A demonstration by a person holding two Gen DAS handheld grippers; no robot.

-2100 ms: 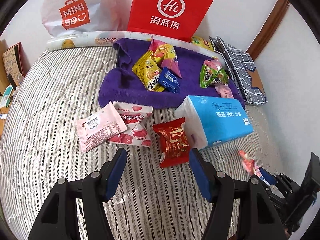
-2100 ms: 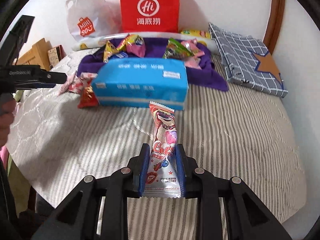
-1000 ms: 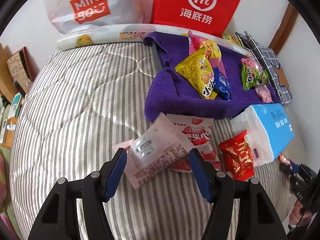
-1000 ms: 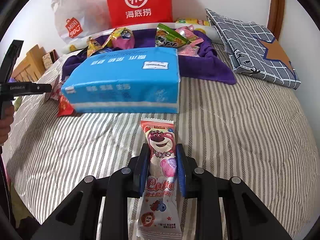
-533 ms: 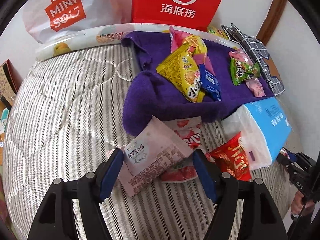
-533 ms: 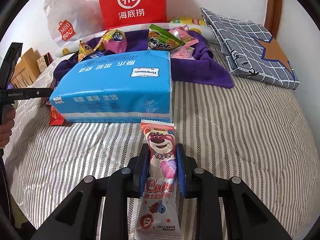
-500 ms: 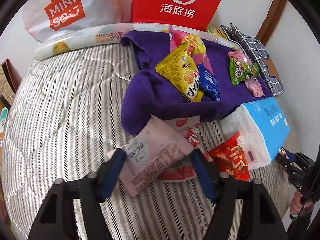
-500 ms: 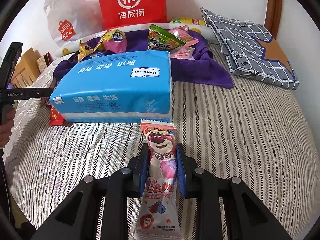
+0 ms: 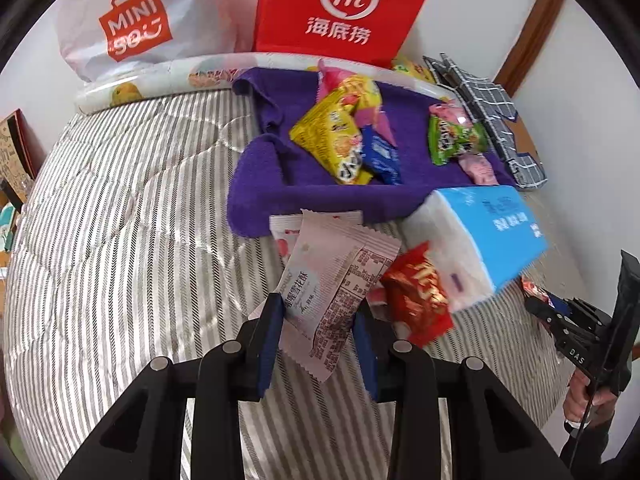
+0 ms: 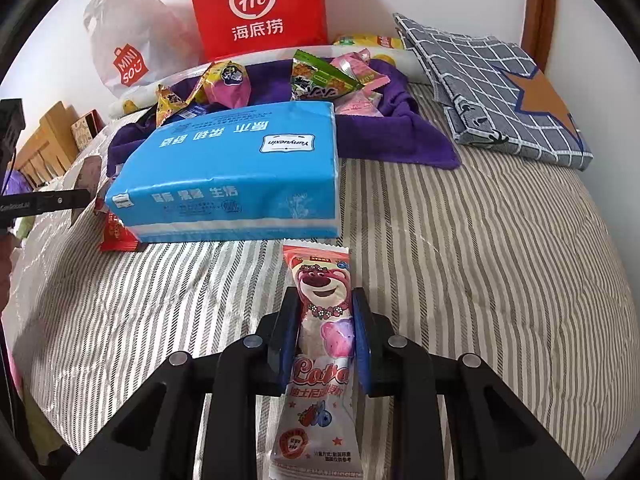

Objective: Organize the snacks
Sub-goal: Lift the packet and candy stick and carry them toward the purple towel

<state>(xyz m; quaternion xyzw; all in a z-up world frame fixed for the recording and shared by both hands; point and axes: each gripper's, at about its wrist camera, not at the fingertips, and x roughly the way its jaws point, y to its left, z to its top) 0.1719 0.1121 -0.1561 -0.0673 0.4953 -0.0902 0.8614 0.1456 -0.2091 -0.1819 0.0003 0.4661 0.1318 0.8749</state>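
My left gripper (image 9: 318, 322) is shut on a pale pink snack packet (image 9: 336, 280) and holds it above the striped bed. Under it lie a white and red strawberry packet (image 9: 282, 236) and a red snack packet (image 9: 418, 300). My right gripper (image 10: 325, 320) is shut on a pink bear lollipop packet (image 10: 323, 328), just in front of the blue tissue pack (image 10: 236, 176). A purple towel (image 9: 304, 184) at the back carries several snacks: a yellow packet (image 9: 332, 140), a blue one (image 9: 382, 156), a green one (image 9: 454, 140).
A red Hi paper bag (image 9: 340, 8) and a white Miniso bag (image 9: 132, 28) stand against the wall. A grey checked cloth (image 10: 496, 88) lies at the back right. The tissue pack also shows in the left wrist view (image 9: 480, 240). Wooden furniture (image 10: 44, 140) stands beside the bed's left side.
My left gripper has closed on the pale pink packet and lifted it off the bed. My right gripper, still holding the lollipop packet, has moved closer to the tissue pack.
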